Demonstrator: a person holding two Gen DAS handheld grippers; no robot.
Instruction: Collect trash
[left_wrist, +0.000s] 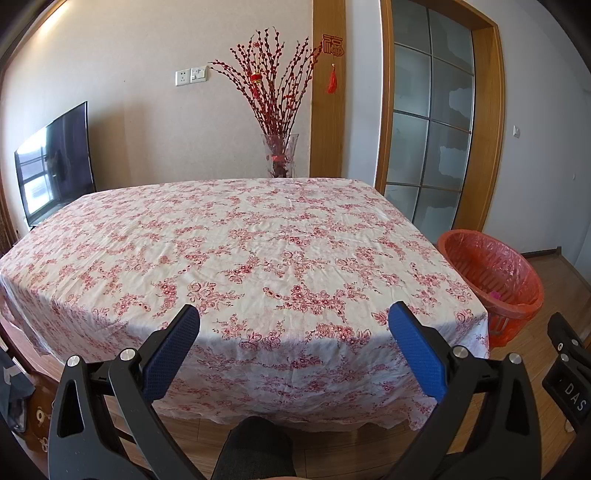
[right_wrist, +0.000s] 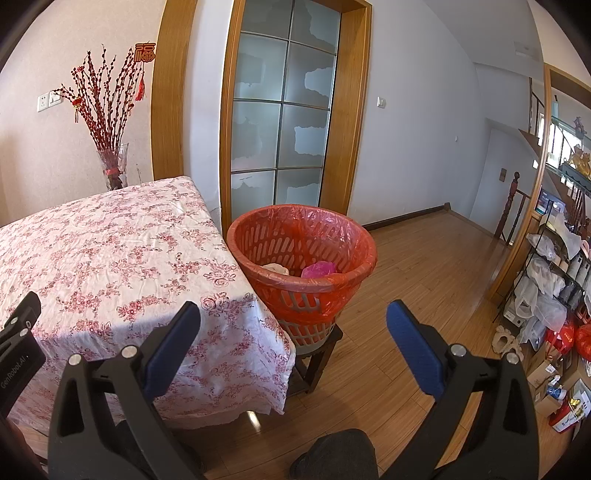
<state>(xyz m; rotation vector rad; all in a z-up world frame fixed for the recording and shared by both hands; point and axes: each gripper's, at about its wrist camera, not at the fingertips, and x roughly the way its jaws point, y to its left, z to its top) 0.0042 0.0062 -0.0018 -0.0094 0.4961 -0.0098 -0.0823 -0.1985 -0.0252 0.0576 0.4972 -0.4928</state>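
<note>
Blue-padded left claw (left_wrist: 293, 325) and right claw (right_wrist: 293, 325) (both spread, empty) hover level near the table (left_wrist: 221, 240)

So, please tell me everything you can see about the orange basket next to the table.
The orange basket is round, of slotted plastic, lined with a thin orange-red bag folded over its rim. It stands upright on a small dark wooden stool, close beside the corner of the table with the floral cloth. Inside lie a pink crumpled piece and a pale one. Neither gripper touches it.
</note>
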